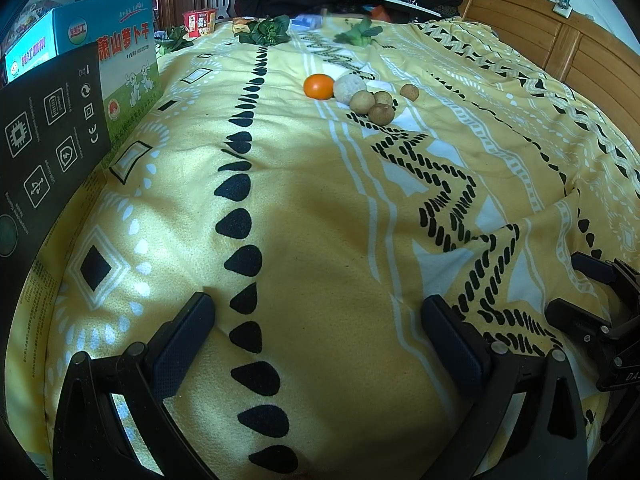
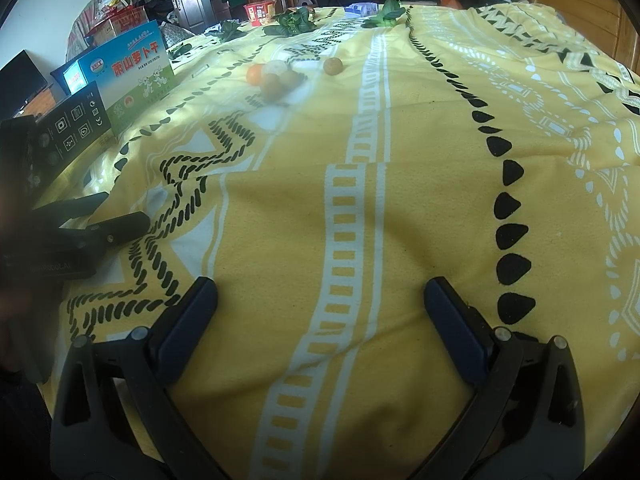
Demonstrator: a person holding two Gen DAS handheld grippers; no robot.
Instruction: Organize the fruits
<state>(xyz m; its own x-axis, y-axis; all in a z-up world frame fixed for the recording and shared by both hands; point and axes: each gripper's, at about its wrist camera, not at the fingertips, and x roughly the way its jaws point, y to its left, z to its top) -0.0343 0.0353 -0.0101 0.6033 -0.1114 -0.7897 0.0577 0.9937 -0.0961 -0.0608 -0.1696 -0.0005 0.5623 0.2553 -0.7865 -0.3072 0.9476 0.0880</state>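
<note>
Both claws are hovering low over a bed (image 1: 320,208) covered in a yellow patterned blanket. The left claw (image 1: 318,320) is gaping wide with nothing between its fingers, and the right claw (image 2: 320,304) is spread just as wide and empty. The fruits are lying well ahead of both, toward the middle of the bed: an orange (image 1: 318,86) is touching a pale round fruit (image 1: 349,87), three small brown fruits (image 1: 370,105) are clustering just beside it, and a fourth brown fruit (image 1: 409,92) is sitting slightly apart. Leafy greens (image 1: 266,31) are resting farther back, and printed boxes (image 1: 124,60) are standing along the left edge.
</note>
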